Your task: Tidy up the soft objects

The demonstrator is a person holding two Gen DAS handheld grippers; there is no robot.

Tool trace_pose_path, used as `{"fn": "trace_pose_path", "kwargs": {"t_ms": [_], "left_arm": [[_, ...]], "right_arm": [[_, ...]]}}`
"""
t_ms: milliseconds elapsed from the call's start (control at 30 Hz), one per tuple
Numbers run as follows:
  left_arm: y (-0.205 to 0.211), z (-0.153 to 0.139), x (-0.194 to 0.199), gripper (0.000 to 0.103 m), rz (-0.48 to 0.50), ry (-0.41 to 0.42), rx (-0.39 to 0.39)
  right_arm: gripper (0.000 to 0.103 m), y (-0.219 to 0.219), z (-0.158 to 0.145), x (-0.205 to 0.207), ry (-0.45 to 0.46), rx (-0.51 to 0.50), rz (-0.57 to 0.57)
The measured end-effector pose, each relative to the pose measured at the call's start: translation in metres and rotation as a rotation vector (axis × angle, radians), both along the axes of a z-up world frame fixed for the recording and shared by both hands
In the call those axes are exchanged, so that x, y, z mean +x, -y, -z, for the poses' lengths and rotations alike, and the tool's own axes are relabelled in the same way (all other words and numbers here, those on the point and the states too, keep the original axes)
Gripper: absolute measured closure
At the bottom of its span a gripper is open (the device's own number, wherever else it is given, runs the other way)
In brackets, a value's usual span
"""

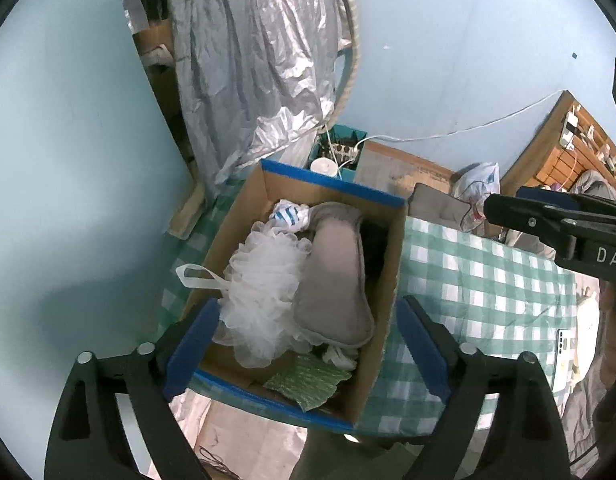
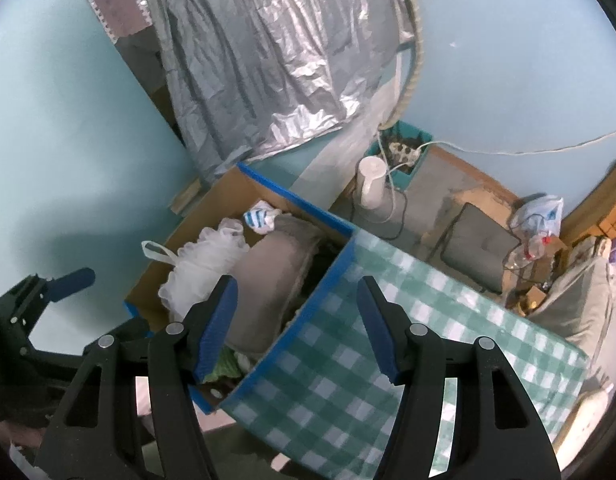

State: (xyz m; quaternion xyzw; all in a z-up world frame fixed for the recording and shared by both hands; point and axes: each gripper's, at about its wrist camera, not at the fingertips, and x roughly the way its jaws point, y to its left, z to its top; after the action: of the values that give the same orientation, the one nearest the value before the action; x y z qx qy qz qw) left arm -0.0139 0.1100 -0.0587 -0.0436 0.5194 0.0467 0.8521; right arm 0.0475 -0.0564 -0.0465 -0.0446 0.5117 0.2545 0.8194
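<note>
Cardboard box [image 1: 388,280] with blue tape on its rim sits at the left end of the bench, on a green and white checked cloth [image 1: 480,280]. The soft things are all inside the box. A white bath pouf [image 1: 263,284] fills the left side, and its white loop [image 1: 195,276] hangs out over the box wall. Right beside it, touching it, lies a long grey pillow [image 1: 332,280]. At the far end of the box is a small white cloth with blue stripes [image 1: 289,214]. At the near end lies a green cloth [image 1: 308,384], partly under the pouf and the pillow. Something dark lies between the pillow and the right wall, too hidden to name.

The left tongs [image 1: 308,348] hang above the near end of the box. They are spread wide and hold nothing. The box shows between the two blue pads [image 1: 191,348].

The right tongs [image 2: 299,328] hang above the right wall of the box, where the box meets the checked cloth. They are spread wide too, and nothing is between them.

Behind the box hangs a shiny silver cover [image 2: 267,60] against a light blue wall [image 1: 67,140]. A white jug [image 2: 372,184] and a teal bin [image 2: 408,148] stand on the floor past the bench.
</note>
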Motion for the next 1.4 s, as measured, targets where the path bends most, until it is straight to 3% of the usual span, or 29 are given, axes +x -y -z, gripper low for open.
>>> {"fn": "trace_pose_path", "kwargs": {"t_ms": [567,867,1400], "left_arm": [[0.039,-0.034,-0.005,0.009,0.082,0.034,0.038],[0.053,-0.042,-0.003,0.004,0.102,0.043,0.046],[0.063,-0.039,0.001,0.004,0.100,0.031,0.051]], "right_arm": [[0.041,0.050,-0.030,-0.027,0.084,-0.035,0.115],[0.041,0.069,-0.028,-0.031,0.064,-0.014,0.164],[0.041,0.075,-0.026,-0.029,0.056,-0.006,0.167]]}}
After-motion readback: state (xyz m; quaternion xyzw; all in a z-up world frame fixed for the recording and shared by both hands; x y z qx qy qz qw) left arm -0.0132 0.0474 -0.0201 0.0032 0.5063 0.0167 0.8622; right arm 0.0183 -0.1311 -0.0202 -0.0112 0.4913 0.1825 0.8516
